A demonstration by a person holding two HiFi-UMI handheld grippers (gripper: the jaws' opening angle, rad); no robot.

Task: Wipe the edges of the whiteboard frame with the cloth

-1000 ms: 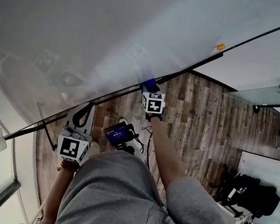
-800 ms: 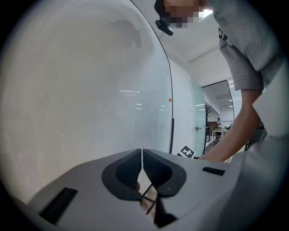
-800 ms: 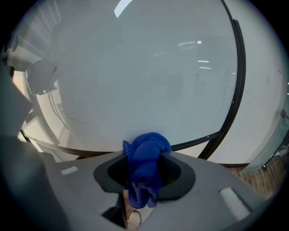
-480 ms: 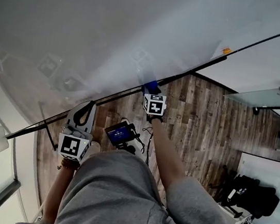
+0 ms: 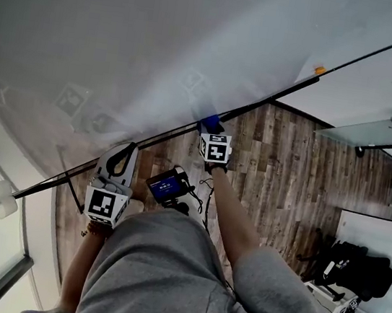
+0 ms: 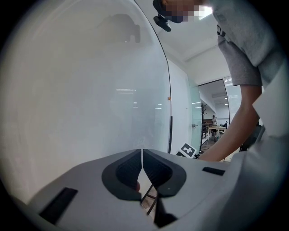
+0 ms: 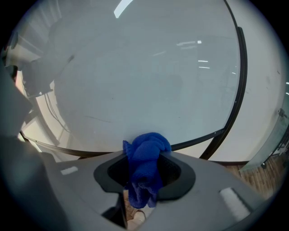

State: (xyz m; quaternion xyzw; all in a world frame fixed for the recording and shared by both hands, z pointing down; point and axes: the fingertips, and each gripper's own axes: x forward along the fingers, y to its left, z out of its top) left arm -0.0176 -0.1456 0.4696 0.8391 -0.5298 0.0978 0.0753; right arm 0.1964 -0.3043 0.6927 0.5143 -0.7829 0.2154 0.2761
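A large whiteboard [image 5: 161, 45] fills the upper part of the head view, with its thin black frame edge [image 5: 278, 95] running diagonally. My right gripper [image 5: 211, 125] is shut on a bunched blue cloth [image 7: 145, 158], and the cloth [image 5: 210, 123] is pressed against the black bottom frame [image 7: 194, 143]. In the right gripper view the frame corner [image 7: 226, 128] lies just right of the cloth. My left gripper [image 5: 118, 156] is shut with nothing between its jaws, near the frame further left. Its closed jaws point along the board [image 6: 90, 99] in the left gripper view.
Below lies a wood-plank floor [image 5: 282, 165]. A small device with a blue screen [image 5: 166, 186] hangs at the person's chest. A black bag [image 5: 353, 274] sits at the right on the floor. An orange marker cap [image 5: 319, 70] sits near the frame's far end. A glass wall [image 5: 375, 131] stands beyond.
The whole view has shifted slightly; the right gripper with the blue cloth has slid a little along the black frame. The left gripper sits slightly lower and to the right.
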